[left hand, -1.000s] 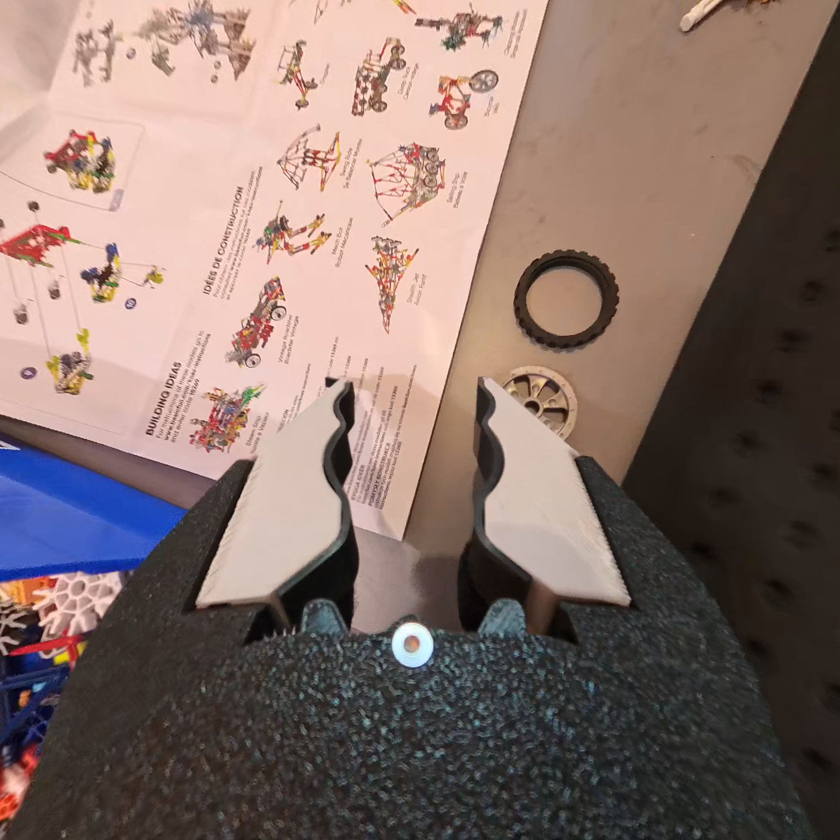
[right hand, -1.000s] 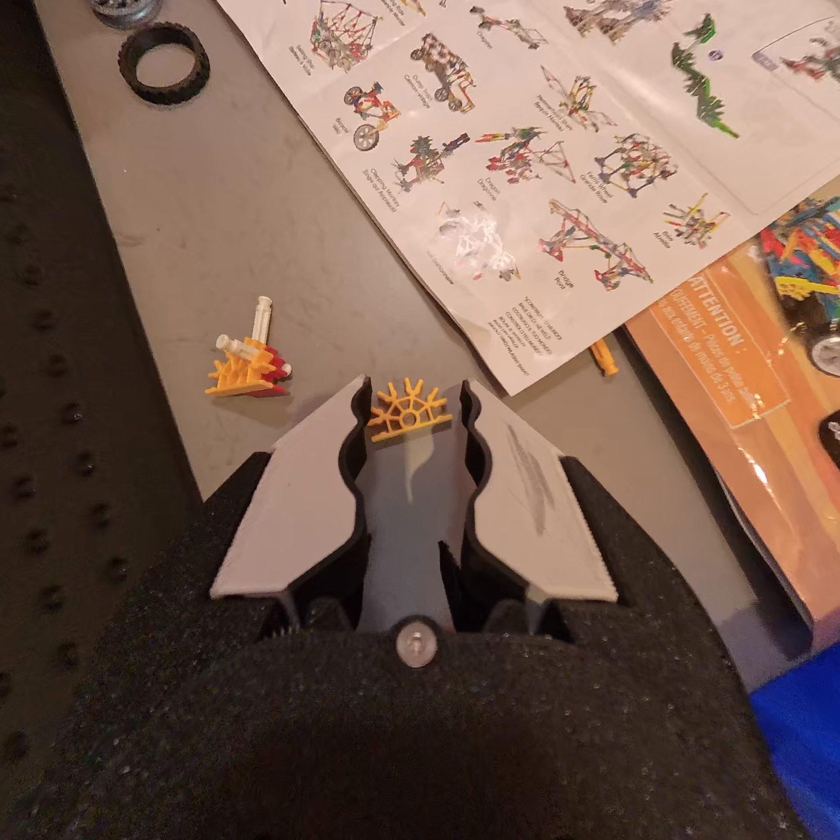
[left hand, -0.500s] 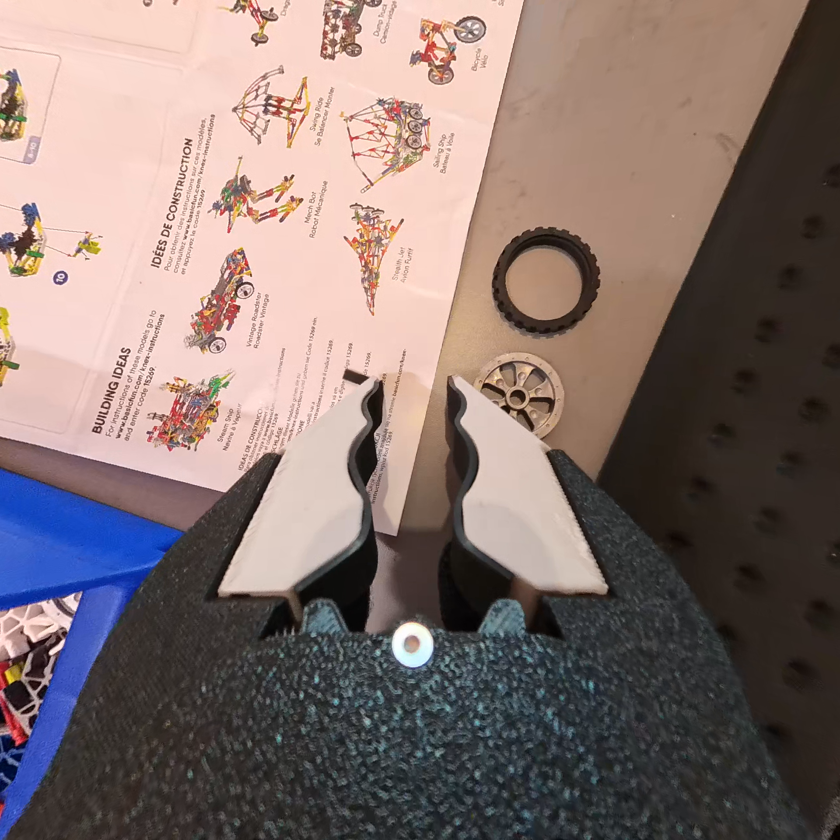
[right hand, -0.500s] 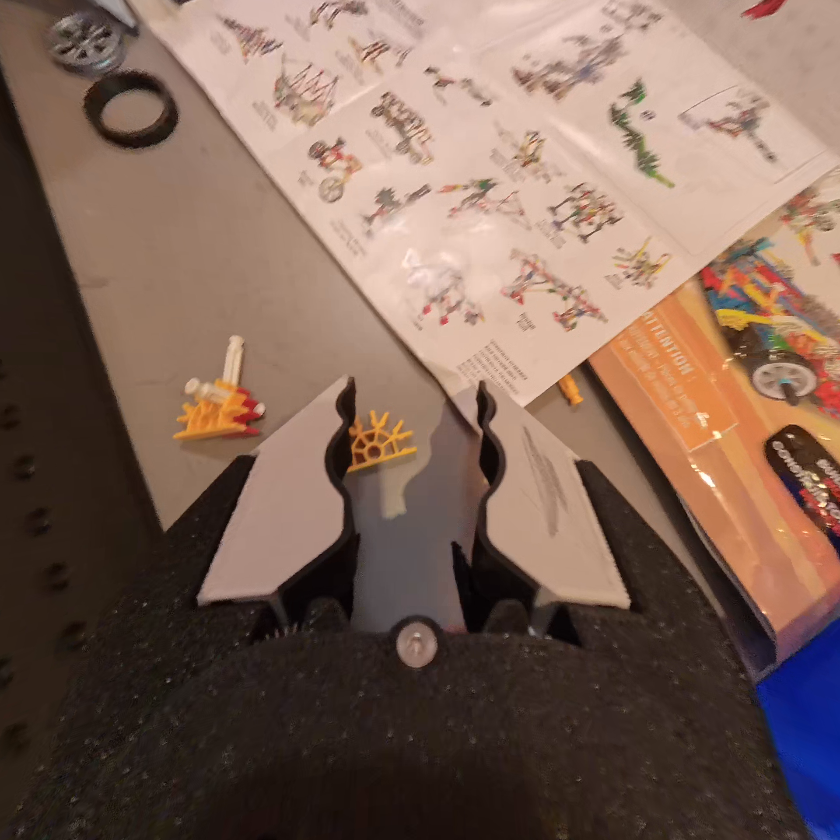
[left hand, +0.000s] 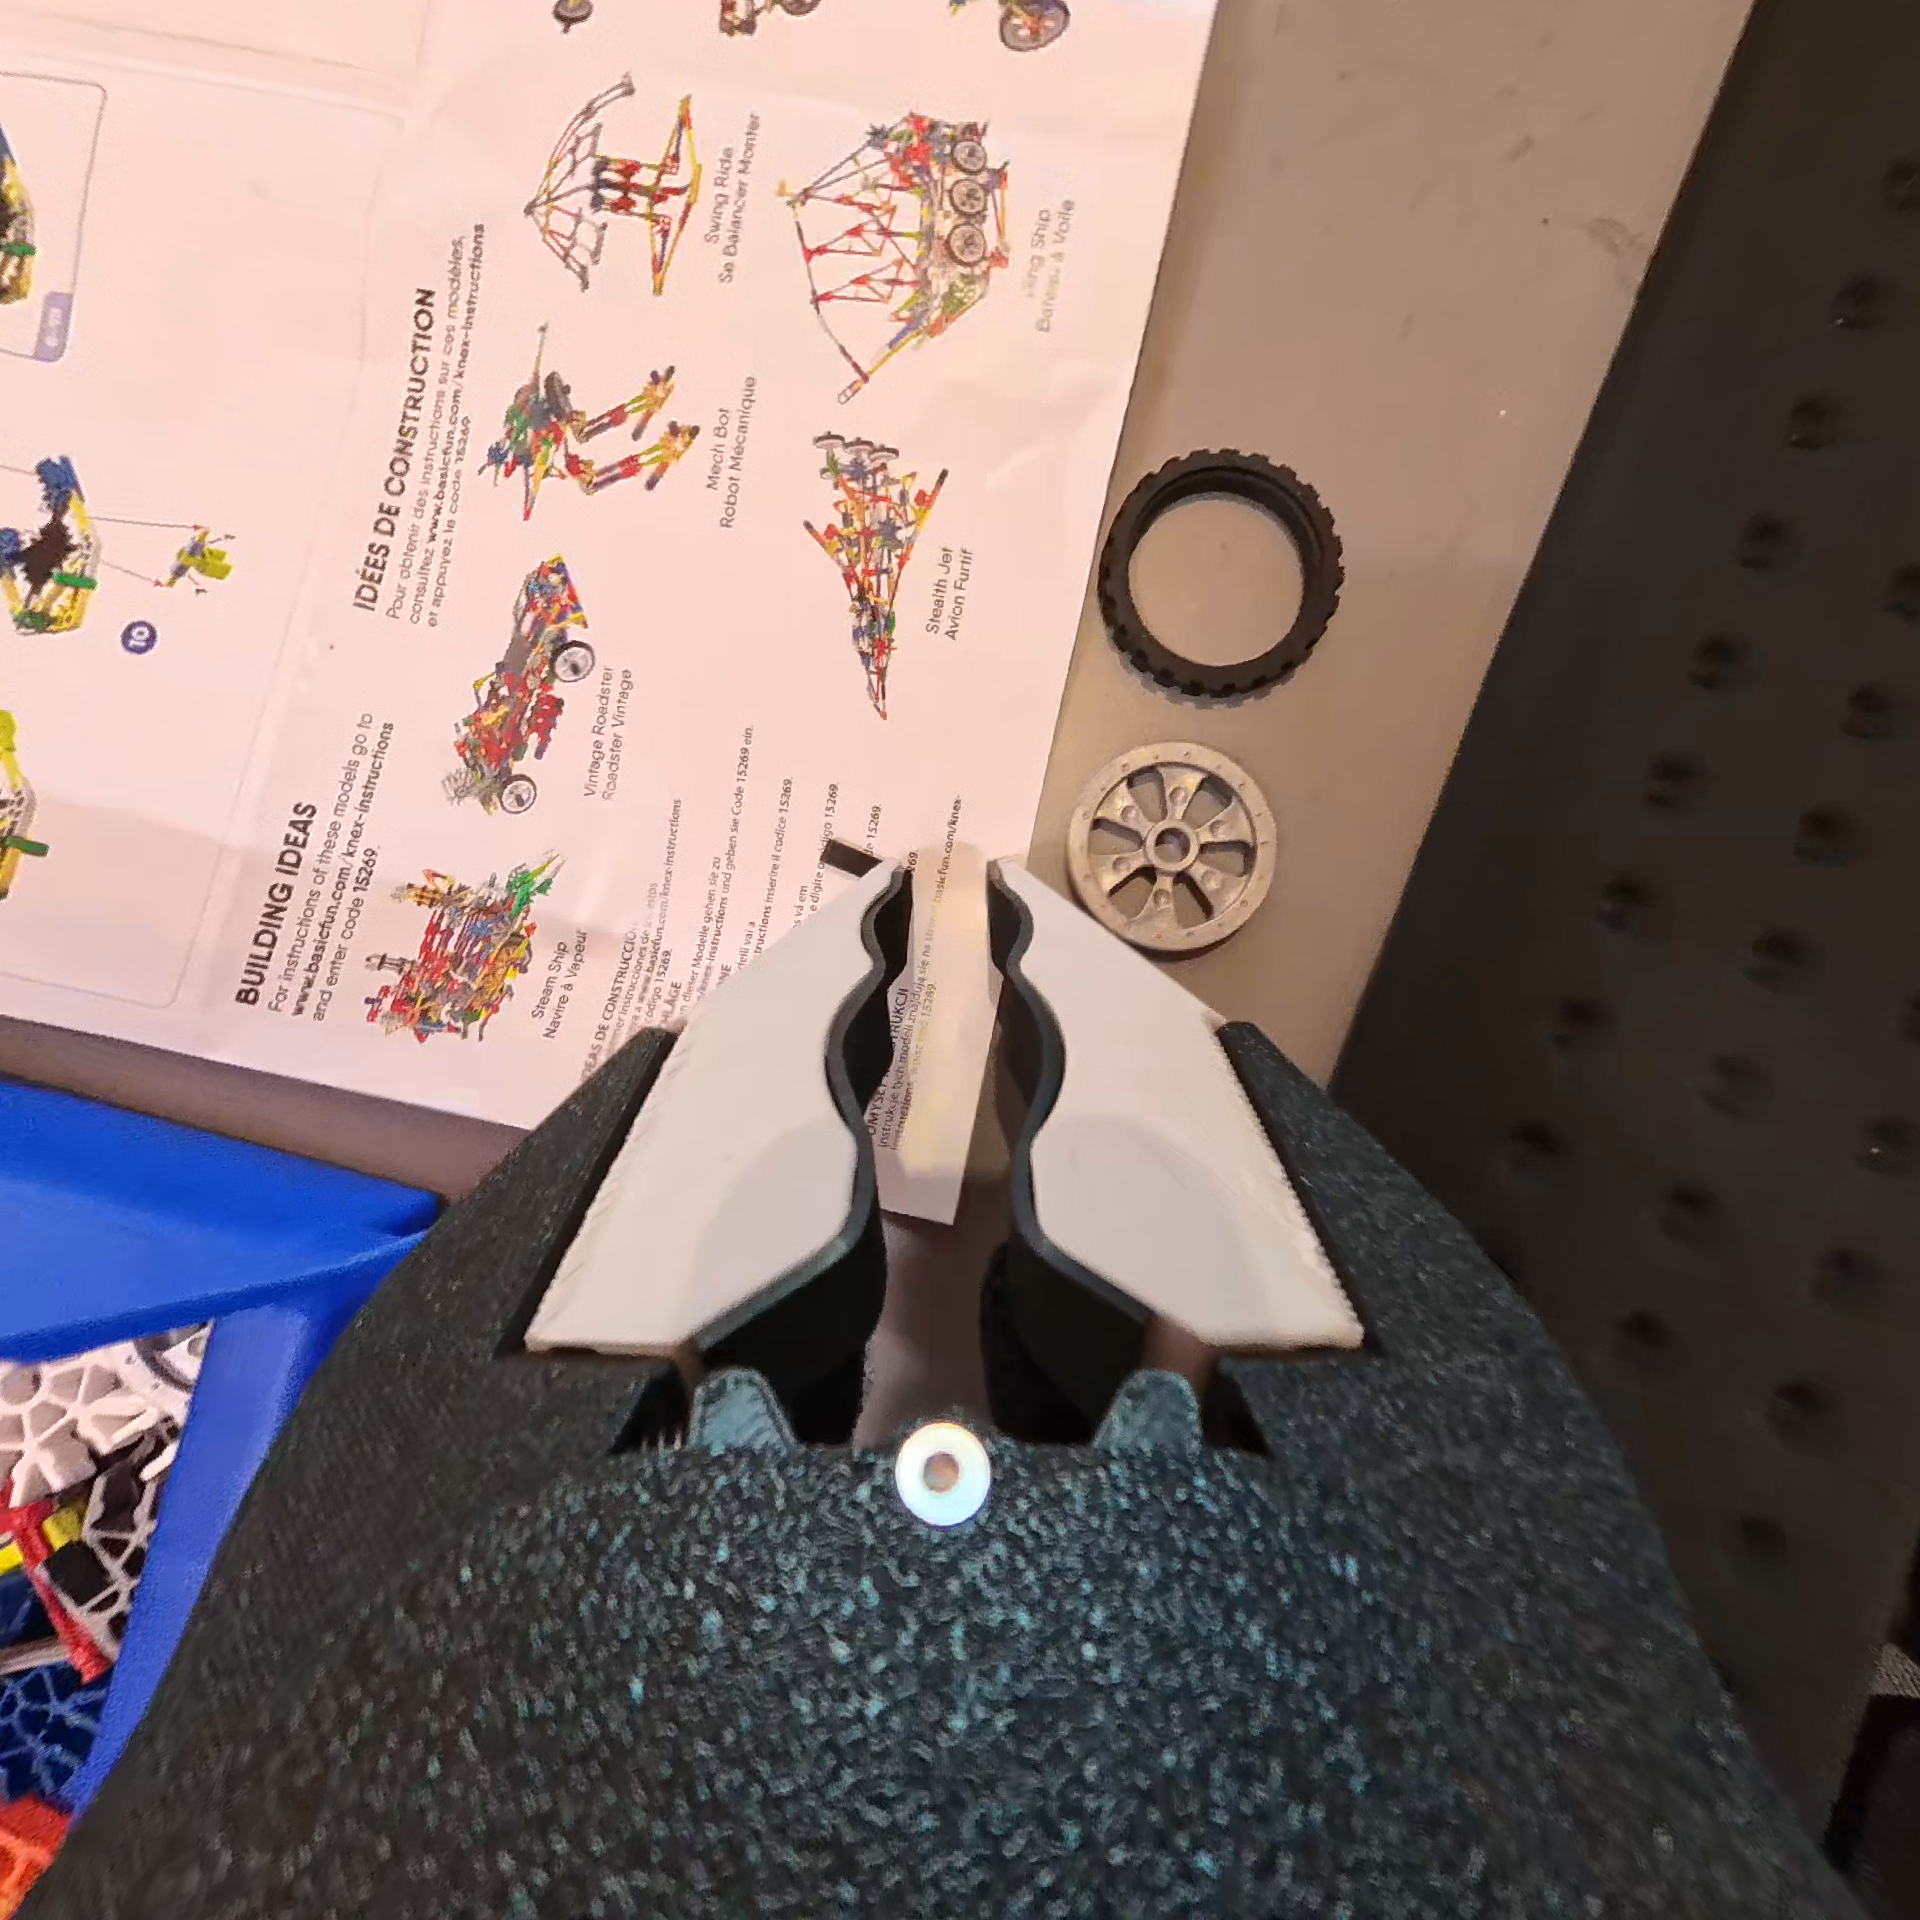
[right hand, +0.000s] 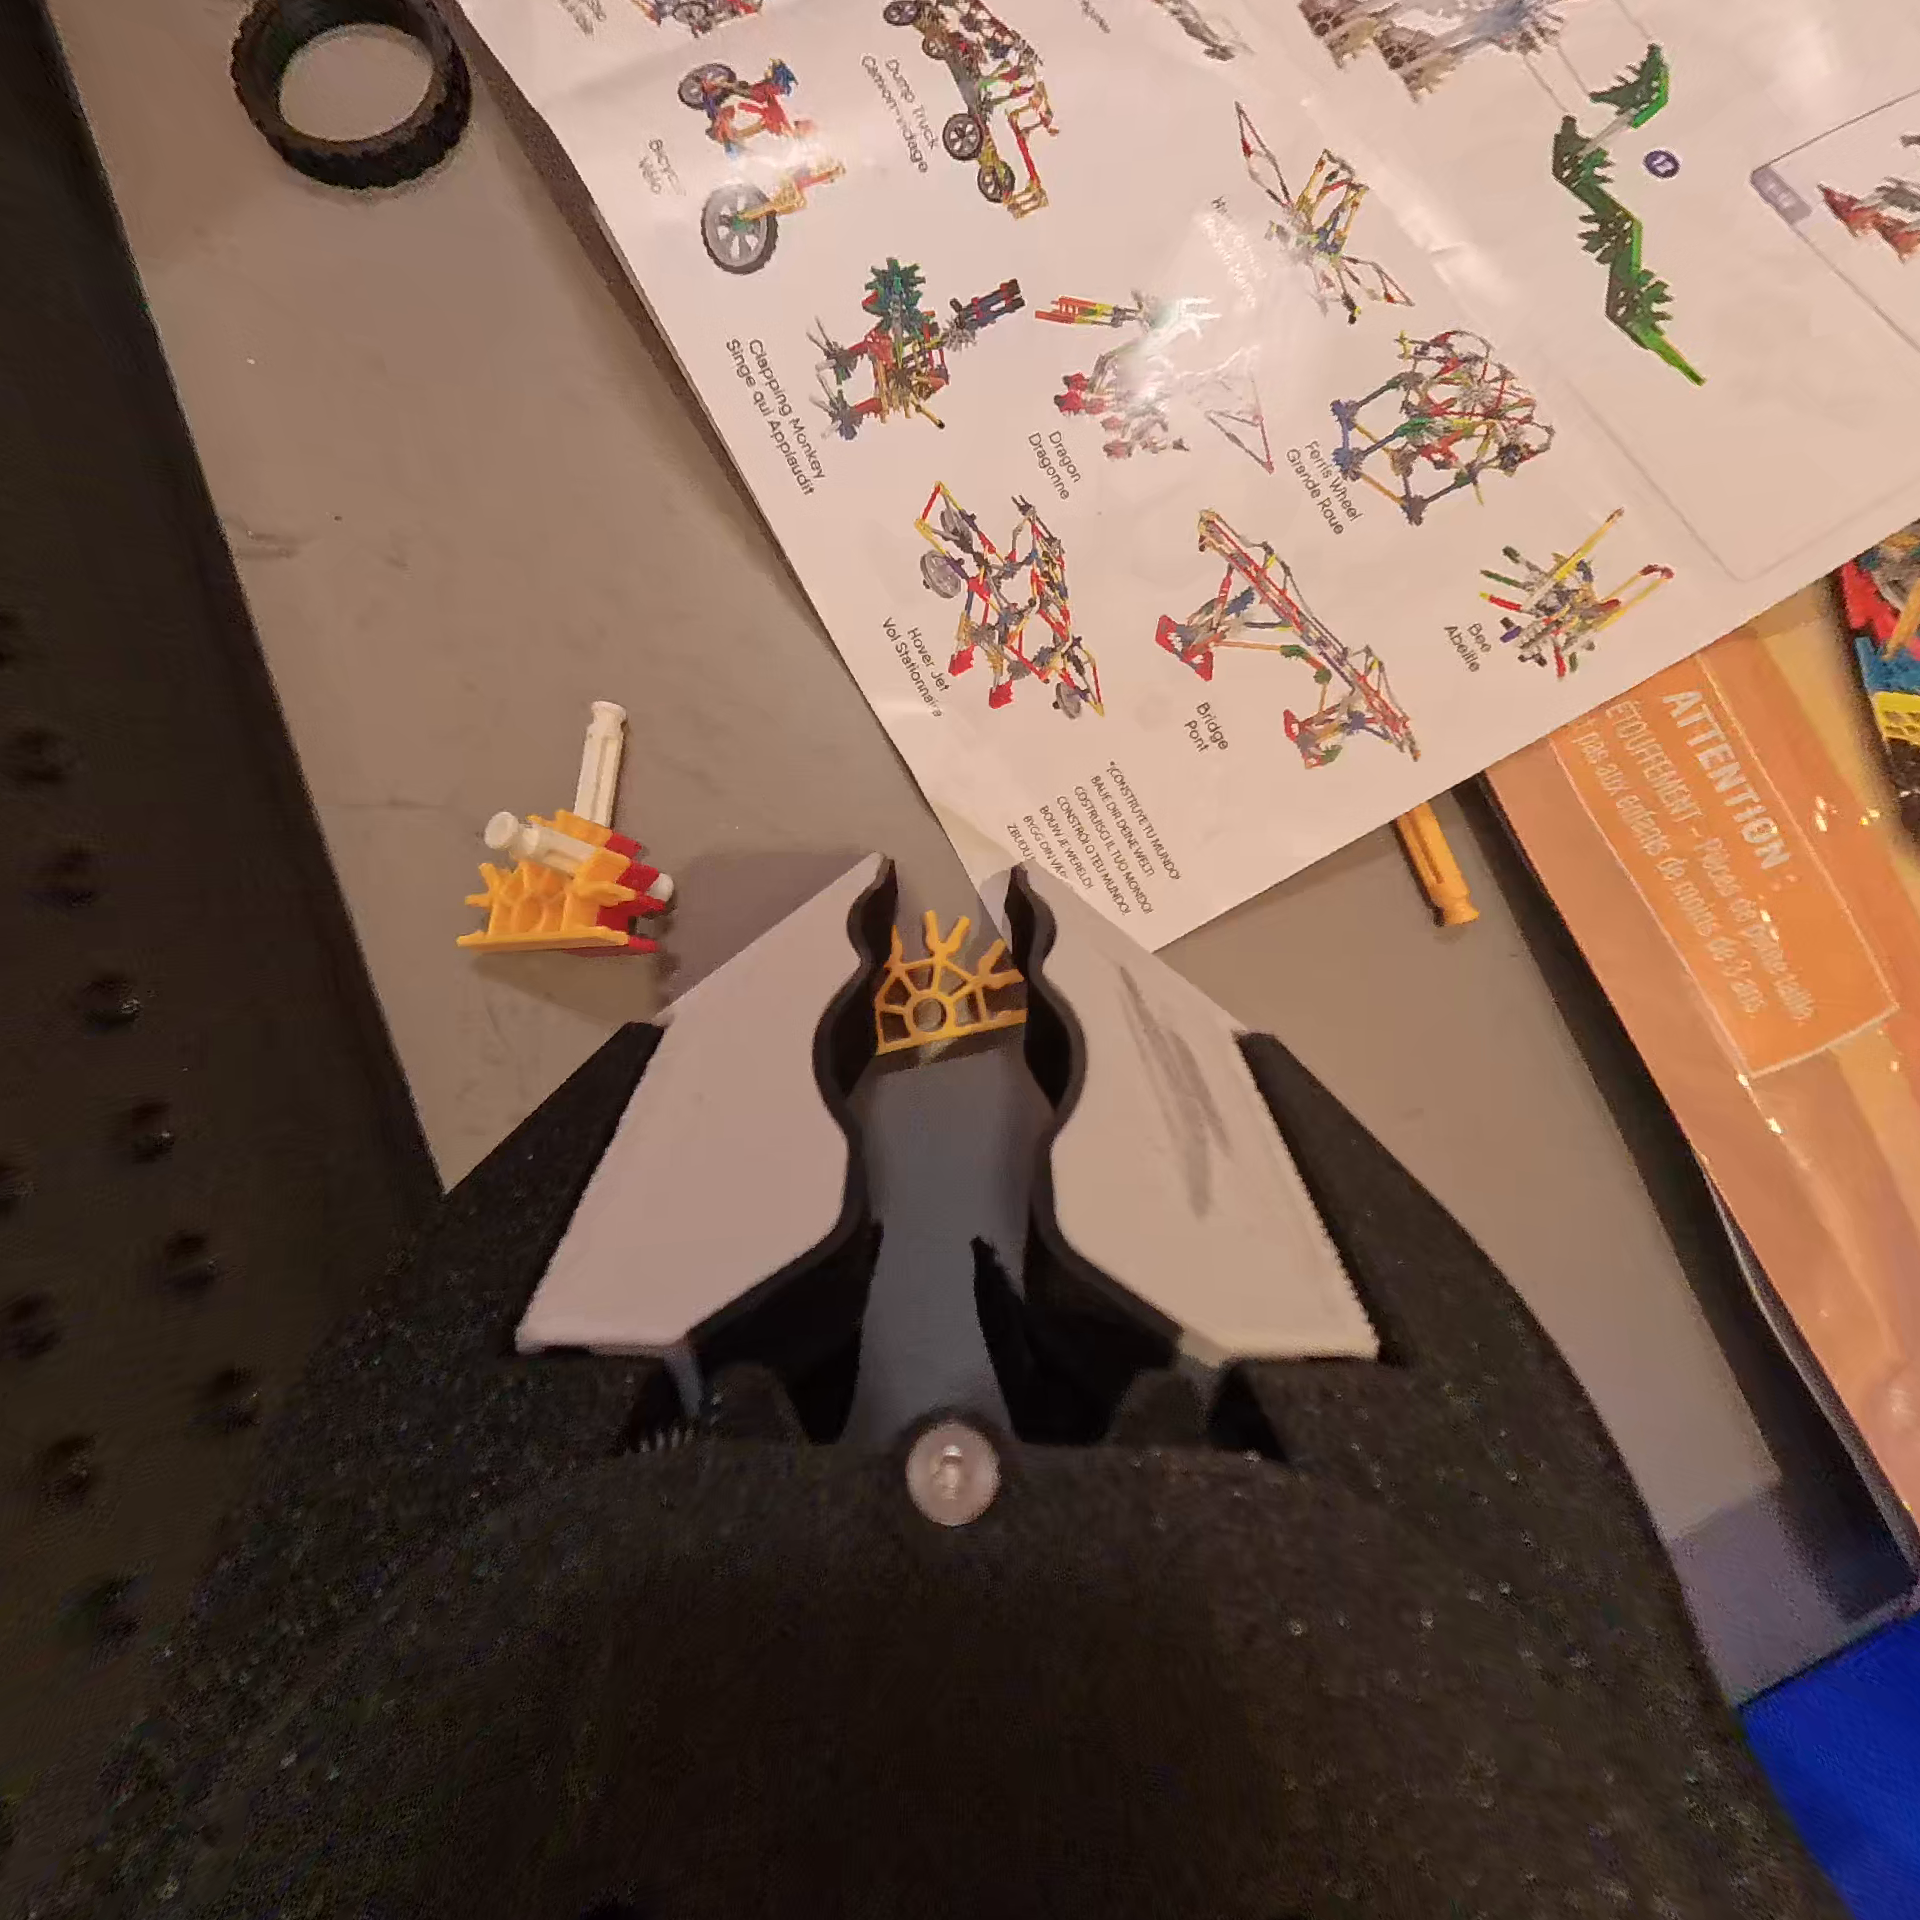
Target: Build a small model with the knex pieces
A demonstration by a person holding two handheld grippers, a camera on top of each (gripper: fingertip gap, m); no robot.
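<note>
Left wrist view: looks steeply down along its tongs (left hand: pixel 945 878), close above the bench (left hand: pixel 1351 260).
Right wrist view: same steep, close look.
Shared: instruction sheet (left hand: pixel 623 416) (right hand: pixel 1247 416), black tyre ring (left hand: pixel 1221 571) (right hand: pixel 348 88).

The instruction sheet (left hand: pixel 644 436) lies on the table (left hand: pixel 1382 312), its edge running toward the near side. Right of that edge the tyre ring (left hand: pixel 1221 571) sits behind the wheel hub (left hand: pixel 1172 844), apart. A bin (left hand: pixel 208 1247) occupies the near-left corner.

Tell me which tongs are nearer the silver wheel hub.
Left. The left tongs sit just beside the silver wheel hub; the right tongs grip a yellow connector, with no hub in view.
</note>
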